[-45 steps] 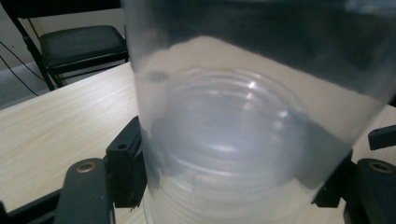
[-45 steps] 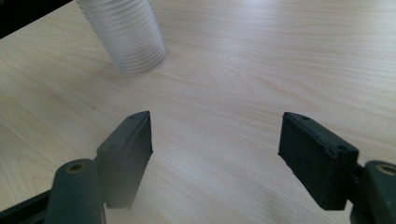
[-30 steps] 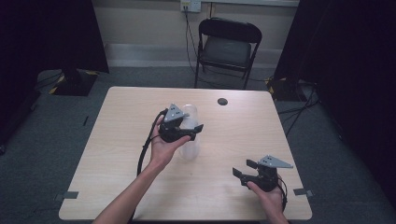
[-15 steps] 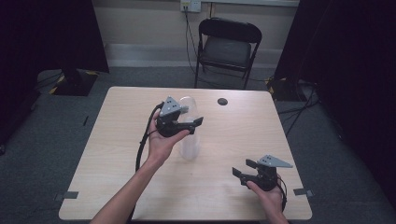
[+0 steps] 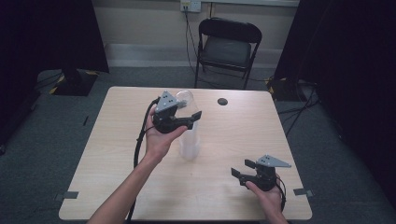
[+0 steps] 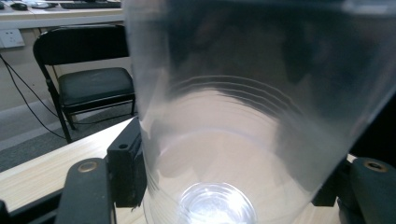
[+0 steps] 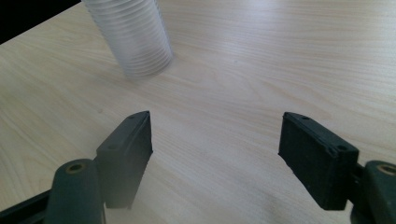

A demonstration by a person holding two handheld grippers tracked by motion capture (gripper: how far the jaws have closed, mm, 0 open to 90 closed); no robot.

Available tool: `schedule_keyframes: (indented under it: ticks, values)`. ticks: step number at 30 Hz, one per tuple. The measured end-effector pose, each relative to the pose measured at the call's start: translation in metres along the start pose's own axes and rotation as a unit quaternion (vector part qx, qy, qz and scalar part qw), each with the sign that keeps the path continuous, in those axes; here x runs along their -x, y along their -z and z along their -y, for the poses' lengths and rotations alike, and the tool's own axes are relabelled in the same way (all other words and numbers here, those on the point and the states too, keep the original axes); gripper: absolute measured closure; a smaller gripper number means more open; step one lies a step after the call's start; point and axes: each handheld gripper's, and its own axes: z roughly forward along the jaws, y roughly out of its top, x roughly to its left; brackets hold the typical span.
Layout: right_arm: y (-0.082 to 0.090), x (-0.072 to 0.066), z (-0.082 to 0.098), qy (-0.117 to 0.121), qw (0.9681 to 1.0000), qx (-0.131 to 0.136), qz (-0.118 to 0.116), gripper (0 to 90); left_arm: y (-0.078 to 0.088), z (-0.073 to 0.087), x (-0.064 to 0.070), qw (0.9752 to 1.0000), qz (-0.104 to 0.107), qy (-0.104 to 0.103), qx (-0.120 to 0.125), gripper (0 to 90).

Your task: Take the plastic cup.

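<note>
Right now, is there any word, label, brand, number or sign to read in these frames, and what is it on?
None can be read.
The stack of clear cups held in the left gripper shows no print.
The right gripper, the table and the small dark disc carry no legible marks.

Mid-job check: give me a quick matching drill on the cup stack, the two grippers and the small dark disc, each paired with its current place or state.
Things:
1. left gripper
2. right gripper
3. cup stack
4. dark disc

States:
A. lies flat near the table's far edge
B. jaws open, nothing between them
C. stands upright mid-table
D. jaws closed on the top cup

Pairs: 1-D, 2-B, 3-C, 4-A
</note>
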Motion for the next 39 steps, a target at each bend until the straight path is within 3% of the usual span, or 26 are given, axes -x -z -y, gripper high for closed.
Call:
schedule_keyframes:
  ticks: [8,12,15,28,35,39]
  values:
    - [-0.001,0.0,0.0,-0.001,1.0,0.0,-0.002,25.7,0.009,-0.005,0.002,0.9999,-0.004,0.006,0.015,31.3]
    - [-0.001,0.0,0.0,-0.002,1.0,-0.002,-0.003,25.8,0.015,-0.007,0.0,0.9997,-0.002,0.015,0.019,31.3]
    - [-0.002,-0.001,0.0,-0.001,1.0,-0.003,-0.003,25.8,0.028,-0.006,-0.004,0.9989,-0.003,0.034,0.033,31.3]
    - [-0.003,-0.005,0.0,0.007,0.9999,-0.005,-0.006,26.3,0.053,0.003,-0.013,0.9983,-0.025,0.036,0.037,31.6]
    - [-0.001,-0.01,-0.002,0.021,0.9996,0.01,-0.018,26.2,0.064,0.015,-0.013,0.9977,0.005,0.056,0.038,31.8]
    - [-0.001,-0.015,-0.004,0.03,0.9993,0.012,-0.019,26.9,0.067,0.023,-0.011,0.9981,0.013,0.052,0.03,31.7]
